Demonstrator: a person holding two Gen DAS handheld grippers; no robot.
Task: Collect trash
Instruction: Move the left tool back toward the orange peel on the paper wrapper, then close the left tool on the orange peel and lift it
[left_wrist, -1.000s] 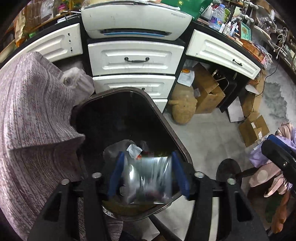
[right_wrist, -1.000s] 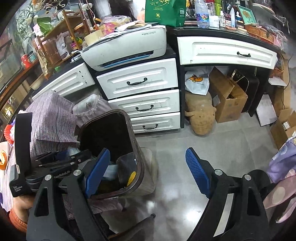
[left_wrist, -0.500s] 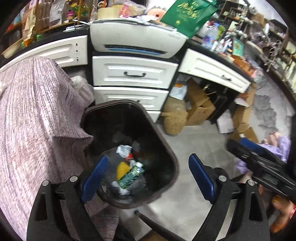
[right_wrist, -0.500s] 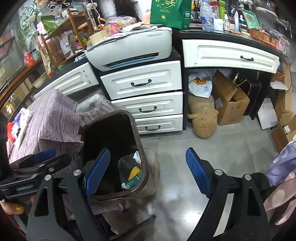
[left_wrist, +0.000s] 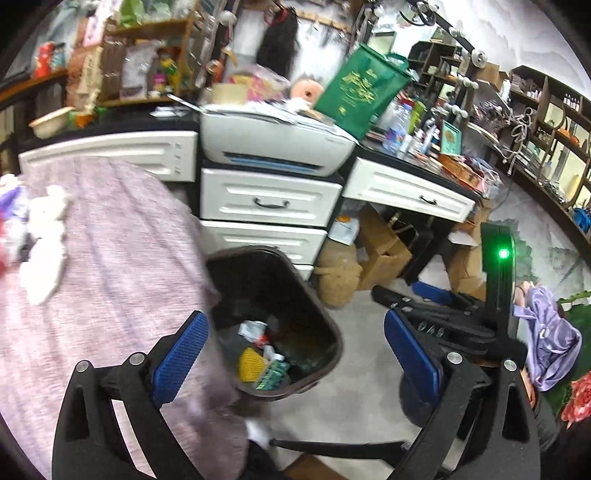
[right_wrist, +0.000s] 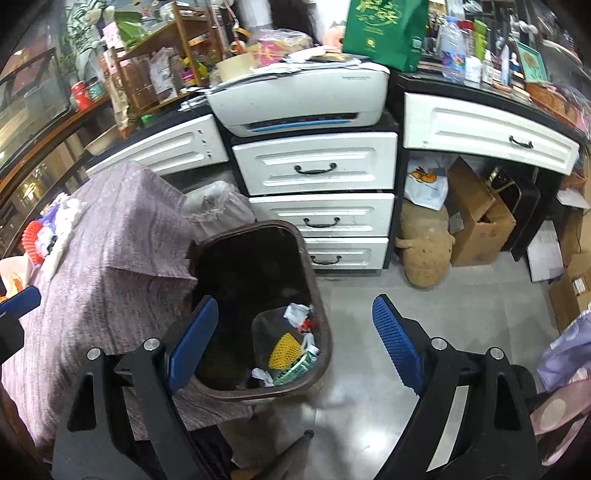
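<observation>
A dark brown trash bin (left_wrist: 325, 321) (right_wrist: 314, 280) stands on the floor beside a table with a purple cloth (left_wrist: 110, 258) (right_wrist: 122, 236). Inside lie a yellow net (left_wrist: 248, 363) (right_wrist: 283, 349), a green packet (left_wrist: 272, 373) (right_wrist: 295, 367) and white crumpled paper (right_wrist: 295, 312). My left gripper (left_wrist: 295, 354) is open and empty above the bin's near rim. My right gripper (right_wrist: 295, 339) is open and empty over the bin. White crumpled tissues (left_wrist: 44, 240) (right_wrist: 66, 218) lie on the cloth at the left.
White drawers (right_wrist: 314, 173) and a printer (right_wrist: 299, 99) stand behind the bin. Cardboard boxes (right_wrist: 476, 218) and a brown plush toy (right_wrist: 424, 254) sit under the desk. The right gripper's body (left_wrist: 461, 317) shows in the left wrist view. A chair base (left_wrist: 332, 446) is near the bottom.
My left gripper opened and let the green packet drop into the bin, then lifted and swung left toward the table. The right gripper stayed open.
</observation>
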